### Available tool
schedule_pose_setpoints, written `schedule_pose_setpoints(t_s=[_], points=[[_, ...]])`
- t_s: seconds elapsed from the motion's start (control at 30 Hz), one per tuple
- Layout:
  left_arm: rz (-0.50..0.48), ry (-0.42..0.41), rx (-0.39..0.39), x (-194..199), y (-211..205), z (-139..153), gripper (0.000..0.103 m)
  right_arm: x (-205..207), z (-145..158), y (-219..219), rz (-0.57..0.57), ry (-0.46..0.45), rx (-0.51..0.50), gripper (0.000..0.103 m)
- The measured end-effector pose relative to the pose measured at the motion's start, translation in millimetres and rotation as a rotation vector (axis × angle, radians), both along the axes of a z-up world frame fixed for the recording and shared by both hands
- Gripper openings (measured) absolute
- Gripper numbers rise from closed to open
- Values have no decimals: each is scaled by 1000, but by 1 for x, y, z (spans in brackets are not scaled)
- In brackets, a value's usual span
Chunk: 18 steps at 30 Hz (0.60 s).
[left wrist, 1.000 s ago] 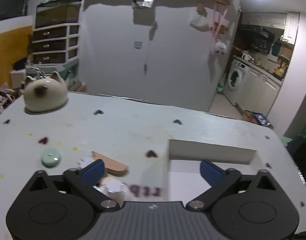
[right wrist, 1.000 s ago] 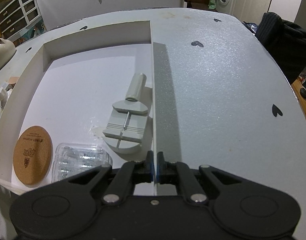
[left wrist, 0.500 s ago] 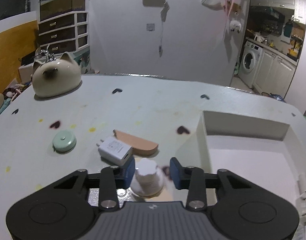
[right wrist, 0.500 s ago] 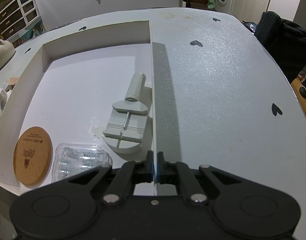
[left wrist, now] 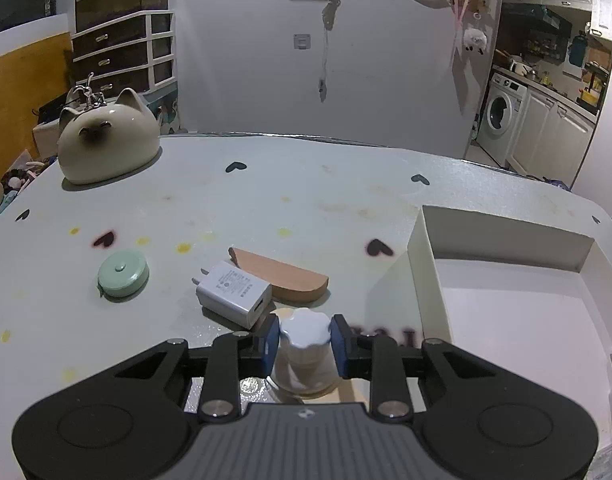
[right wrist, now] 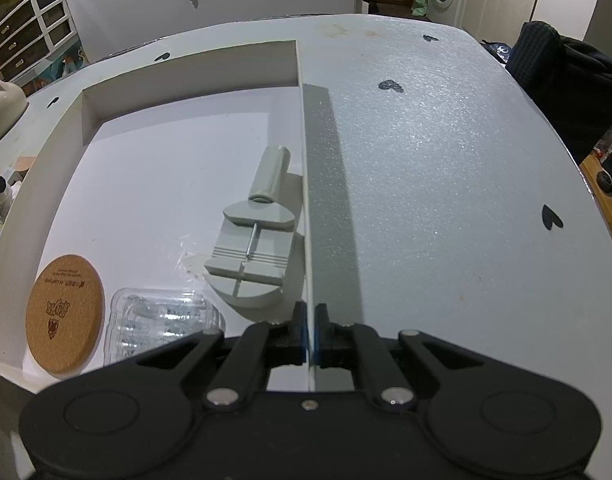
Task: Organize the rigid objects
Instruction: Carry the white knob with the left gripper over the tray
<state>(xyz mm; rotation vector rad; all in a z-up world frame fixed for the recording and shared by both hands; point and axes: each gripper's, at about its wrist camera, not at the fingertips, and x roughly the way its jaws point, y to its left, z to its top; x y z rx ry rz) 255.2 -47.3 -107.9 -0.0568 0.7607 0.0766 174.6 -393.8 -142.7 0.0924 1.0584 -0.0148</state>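
Two grippers are at work. The left gripper point(left wrist: 305, 344) has just been closing, and its fingers now clamp the scalloped cap of a small white bottle point(left wrist: 305, 354) standing on the bench point(left wrist: 265, 200). The right gripper point(right wrist: 310, 330) pinches the thin wall of the white tray point(right wrist: 306, 184). Just beyond the left fingers lies a charger point(left wrist: 233, 294). The grip sits high on a rounded cap, so I judge the bottle may tilt or slip when lifted.

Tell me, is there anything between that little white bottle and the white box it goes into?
Only the box's own side wall. The left gripper has just closed its jaws on the white bottle; the white box sits just right of it, so the bottle must be lifted over that wall. Nothing else stands between them.
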Motion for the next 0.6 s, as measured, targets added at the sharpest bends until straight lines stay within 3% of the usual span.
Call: schedule_pose_setpoints(t_s=[0.13,0.3,0.47,0.6], points=[[6,-13,-24,-3,4,8,29,0,0,0,1,0,0,4],[-3,-94,-76,-9,4,42,29,0,0,-1,2,-1,-1,4],[-82,-170,-134,-13,-13,79,29,0,0,-1,5,-4,-3,4],[-190,-170,-181,-13,-42,88,29,-1,0,-1,7,-6,-3,4]])
